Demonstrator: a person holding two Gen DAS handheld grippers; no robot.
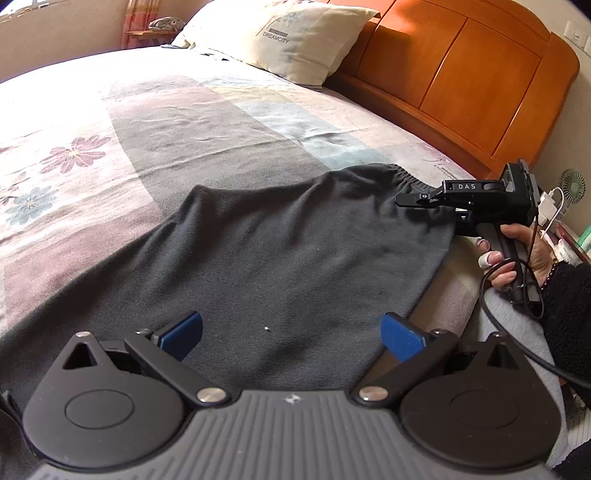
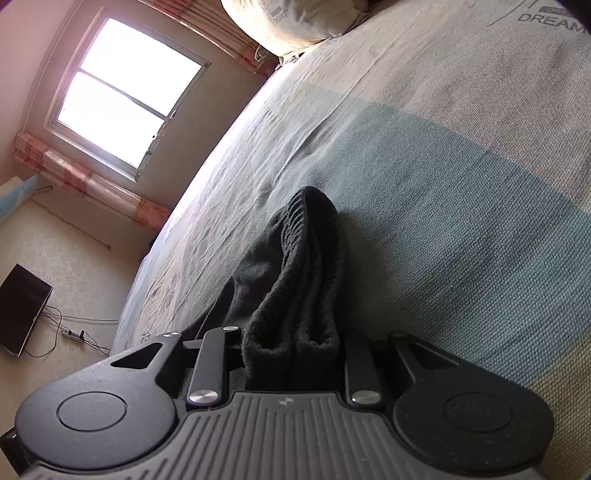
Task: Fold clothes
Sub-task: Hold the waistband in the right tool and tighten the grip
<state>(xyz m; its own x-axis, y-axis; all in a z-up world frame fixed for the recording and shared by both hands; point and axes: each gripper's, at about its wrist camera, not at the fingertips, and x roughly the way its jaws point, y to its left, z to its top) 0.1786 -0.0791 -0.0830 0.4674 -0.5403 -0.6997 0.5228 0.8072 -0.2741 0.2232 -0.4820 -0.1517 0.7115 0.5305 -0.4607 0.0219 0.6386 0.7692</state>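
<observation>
The right gripper (image 2: pixel 291 347) pinches the ribbed waistband of soft dark-grey fleece trousers (image 1: pixel 258 258) on the woven bedspread (image 1: pixel 166 122), while the left gripper (image 1: pixel 291 338) hovers spread wide.

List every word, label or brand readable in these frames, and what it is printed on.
"DREAMCITY": on the cream printed pillow against the headboard.
"DAS": on the body of the right hand-held gripper.
"DREAM", cut off by the frame edge: on the patterned bedsheet.
Pillow print in the right wrist view: too blurred to read.
</observation>
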